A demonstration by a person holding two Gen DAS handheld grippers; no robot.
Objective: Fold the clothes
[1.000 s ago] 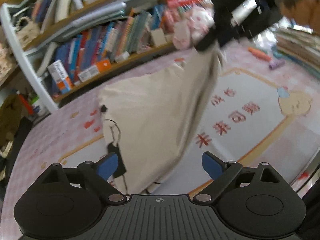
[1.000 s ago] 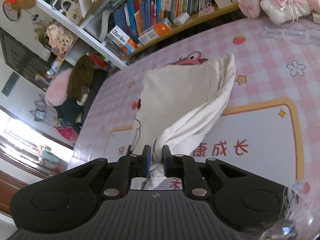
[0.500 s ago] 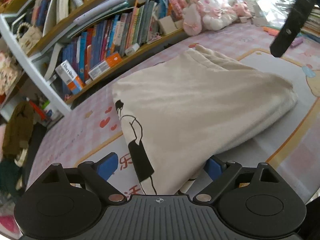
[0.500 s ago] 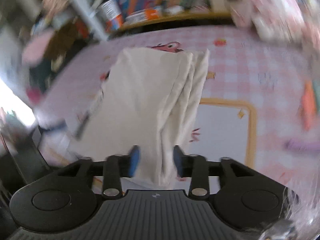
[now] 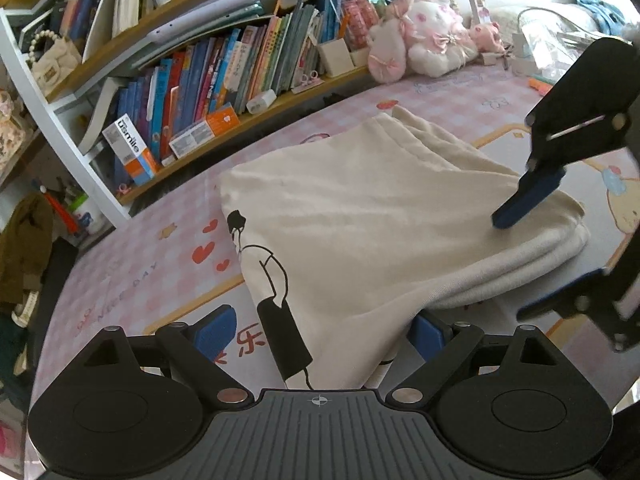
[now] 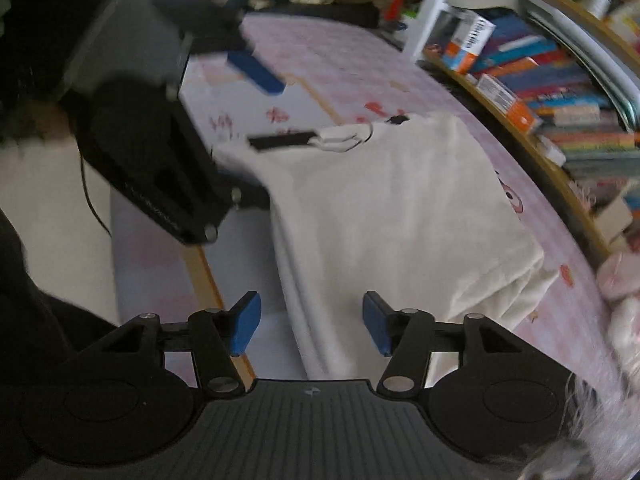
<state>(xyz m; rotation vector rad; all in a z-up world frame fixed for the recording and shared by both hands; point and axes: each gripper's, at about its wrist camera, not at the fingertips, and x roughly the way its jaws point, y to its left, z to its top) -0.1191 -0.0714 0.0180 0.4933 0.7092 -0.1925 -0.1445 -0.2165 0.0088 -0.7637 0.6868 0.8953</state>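
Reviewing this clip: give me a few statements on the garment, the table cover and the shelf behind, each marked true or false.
1. The cream garment lies folded on the table. True.
2. A black figure print shows on the garment. True.
3. The table cover is plain blue. False: it is pink checked with hearts and lettering.
4. The shelf behind the table is bare. False: a row of books stands on it.
5. Pink and white plush toys sit at the back of the table. True.
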